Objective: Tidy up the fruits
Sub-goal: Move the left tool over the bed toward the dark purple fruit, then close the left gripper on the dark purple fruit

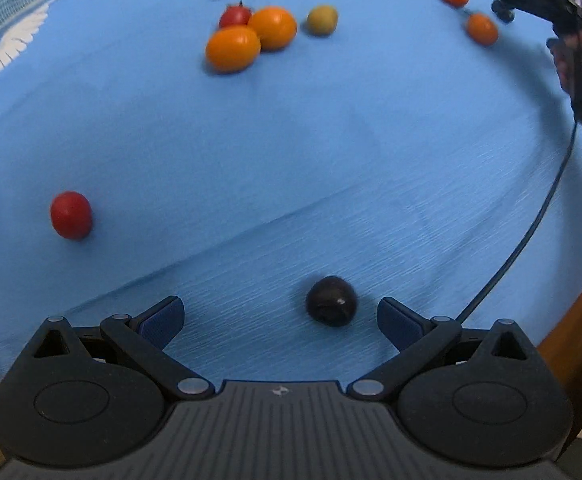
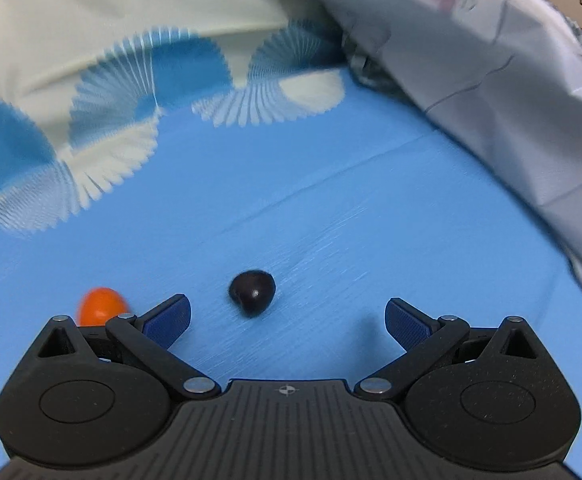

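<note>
My left gripper [image 1: 281, 318] is open and empty; a dark plum [image 1: 331, 301] lies on the blue cloth [image 1: 291, 168] between its fingertips, nearer the right one. A red tomato [image 1: 71, 215] lies to the left. Farther off sit two orange fruits [image 1: 251, 38], a red tomato [image 1: 234, 16], two green fruits [image 1: 322, 19] and two small orange fruits [image 1: 467, 10]. My right gripper [image 2: 287, 320] is open and empty, with another dark plum [image 2: 251, 293] just ahead, left of centre. A small orange fruit [image 2: 101, 305] lies behind its left finger [image 2: 169, 320].
The right gripper's body and the hand holding it [image 1: 571, 32] show at the top right of the left wrist view, with a black cable [image 1: 531, 216] trailing over the cloth. A white-and-blue patterned cloth [image 2: 111, 100] and grey fabric [image 2: 491, 80] border the far side.
</note>
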Motion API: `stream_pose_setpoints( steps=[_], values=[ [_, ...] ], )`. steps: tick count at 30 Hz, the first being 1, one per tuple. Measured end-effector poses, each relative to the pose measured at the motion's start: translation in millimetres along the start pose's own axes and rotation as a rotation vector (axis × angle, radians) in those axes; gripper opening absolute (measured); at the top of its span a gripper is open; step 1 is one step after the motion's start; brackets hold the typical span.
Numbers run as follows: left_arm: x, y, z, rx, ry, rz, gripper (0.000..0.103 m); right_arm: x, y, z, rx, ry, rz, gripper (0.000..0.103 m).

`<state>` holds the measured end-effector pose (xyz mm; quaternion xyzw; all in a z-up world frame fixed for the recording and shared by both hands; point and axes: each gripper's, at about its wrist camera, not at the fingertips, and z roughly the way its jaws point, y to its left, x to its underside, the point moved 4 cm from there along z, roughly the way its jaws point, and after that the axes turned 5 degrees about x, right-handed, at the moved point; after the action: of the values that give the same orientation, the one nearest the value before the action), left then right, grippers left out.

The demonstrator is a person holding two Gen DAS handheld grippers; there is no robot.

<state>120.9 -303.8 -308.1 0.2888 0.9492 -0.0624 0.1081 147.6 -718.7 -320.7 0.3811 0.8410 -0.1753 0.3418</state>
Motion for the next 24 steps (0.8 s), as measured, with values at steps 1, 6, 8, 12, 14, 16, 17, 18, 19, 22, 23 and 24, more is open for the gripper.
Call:
stream_pose_setpoints(
  steps=[1,6,8,12,14,16,17,18,19,22,23,24],
  values=[
    [0.7,1.2,4.3,-0.003,0.005,0.000,0.103,2.5,3.1,6.7,0.019,0.013,-0.015,0.102],
    [2.7,1.1,4.5,-0.001,-0.032,0.009,0.103,16.5,6.2,8.2,0.024,-0.088,-0.035,0.102],
    [4.6,-2.6,-0.7,0.001,-0.049,0.021,0.097,15.4,6.1,7.4,0.019,-0.080,-0.052,0.102],
    [5.1,-10.5,-16.7,0.033,-0.109,0.072,0.034,9.9,7.4,1.4,-0.016,-0.119,-0.062,0.046],
    [3.7,-13.5,-21.9,0.045,-0.101,0.068,0.026,9.6,12.5,-2.5,-0.044,-0.122,-0.094,0.027],
    [3.5,-12.1,-27.1,0.038,-0.112,0.055,0.026,9.5,15.3,-5.8,-0.047,-0.114,-0.106,0.027],
    [3.6,-11.4,-30.1,0.037,-0.117,0.050,0.026,9.4,15.0,-8.9,-0.059,-0.110,-0.100,0.027],
    [3.5,-10.1,-34.0,0.038,-0.119,0.044,0.026,9.3,14.5,-13.1,-0.068,-0.114,-0.093,0.027],
    [3.5,-9.5,-38.7,0.040,-0.123,0.038,0.026,8.9,13.8,-19.5,-0.075,-0.124,-0.088,0.027],
    [3.5,-2.8,-60.8,0.039,-0.155,0.018,0.026,7.9,10.6,-49.8,-0.110,-0.156,-0.071,0.027],
    [4.1,0.5,-71.2,0.041,-0.171,0.007,0.026,7.7,10.0,-62.2,-0.128,-0.171,-0.067,0.027],
    [2.2,4.1,-78.1,0.044,-0.188,-0.004,0.026,7.9,9.5,-79.1,-0.151,-0.188,-0.064,0.027]
  ],
)
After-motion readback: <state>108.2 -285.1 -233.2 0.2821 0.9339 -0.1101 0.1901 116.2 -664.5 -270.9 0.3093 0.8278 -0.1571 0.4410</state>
